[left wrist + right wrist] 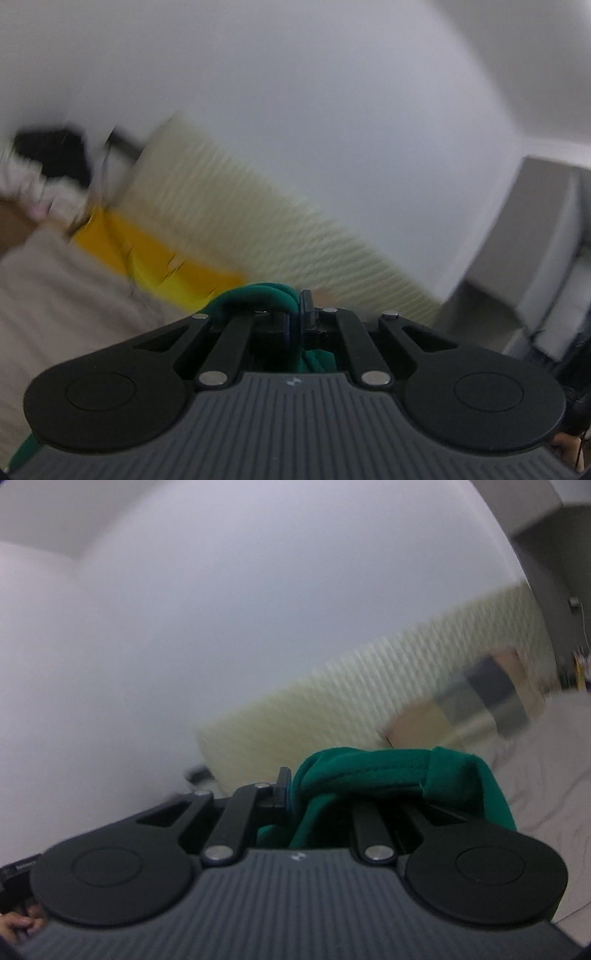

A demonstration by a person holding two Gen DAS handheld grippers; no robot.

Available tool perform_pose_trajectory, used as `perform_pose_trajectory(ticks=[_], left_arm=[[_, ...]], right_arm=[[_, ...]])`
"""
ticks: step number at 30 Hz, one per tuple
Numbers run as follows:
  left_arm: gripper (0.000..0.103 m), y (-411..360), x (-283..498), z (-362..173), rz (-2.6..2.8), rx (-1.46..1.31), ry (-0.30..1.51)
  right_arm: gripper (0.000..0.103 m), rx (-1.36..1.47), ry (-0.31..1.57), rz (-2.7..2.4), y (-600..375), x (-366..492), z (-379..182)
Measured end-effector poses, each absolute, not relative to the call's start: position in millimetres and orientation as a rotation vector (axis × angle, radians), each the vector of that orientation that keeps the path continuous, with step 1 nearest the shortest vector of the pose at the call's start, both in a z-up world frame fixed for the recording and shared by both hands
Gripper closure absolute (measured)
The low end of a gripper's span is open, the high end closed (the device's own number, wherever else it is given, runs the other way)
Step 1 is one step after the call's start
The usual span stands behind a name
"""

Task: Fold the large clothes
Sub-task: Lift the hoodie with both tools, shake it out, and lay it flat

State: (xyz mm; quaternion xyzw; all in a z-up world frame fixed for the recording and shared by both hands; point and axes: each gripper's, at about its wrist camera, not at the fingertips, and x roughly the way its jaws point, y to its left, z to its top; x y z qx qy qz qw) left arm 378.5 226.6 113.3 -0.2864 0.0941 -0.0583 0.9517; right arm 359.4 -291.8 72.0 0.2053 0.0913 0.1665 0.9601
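**Green garment pinched in both grippers, lifted clear of the bed**

The white wall (295, 92) fills most of both views, with a cream ribbed headboard (258, 206) slanting below it, much blurred. In the left wrist view a beige sheet (55, 295) and a yellow cloth (147, 258) lie below the headboard; the right wrist view shows pale bedding (546, 768) at the right edge.

The garment (369, 771) is dark green, soft knit, with a stitched hem showing. It is off the bed, bunched at the tips of both tools and hanging down between their arms and beneath them. It is probably light and limp: it will sag, swing and crease under its own weight, and it is unlikely to slip from a firm pinch. Best hold is at hems or corners, spread well apart, so the cloth hangs flat instead of roped up as it is now.

The left gripper (295, 321) has its jaws nearly together, a rolled edge of the garment (258, 299) clamped between them. The right gripper (295, 797) is likewise closed down on a thicker fold, which drapes over and hides its right finger. Part of a hand (16, 926) shows at the lower left corner of the right wrist view.
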Motion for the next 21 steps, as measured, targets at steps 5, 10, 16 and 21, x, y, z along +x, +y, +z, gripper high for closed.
perform_pose_trajectory(ticks=[5,10,16,21], left_arm=[[0.097,246,507,-26,-0.014,-0.580,0.364],[0.097,273,621,-145,0.019,-0.566,0.455],[0.097,287,698,-246,0.053,-0.538,0.641],[0.097,284,704,-262,0.050,-0.493,0.696]], right_arm=[[0.087,0.354,0.306,0.280,-270,506,-33],[0.087,0.357,0.414,0.243,-260,589,-128],[0.087,0.281,0.550,0.242,-255,646,-224],[0.088,0.294,0.611,0.254,-253,645,-259]])
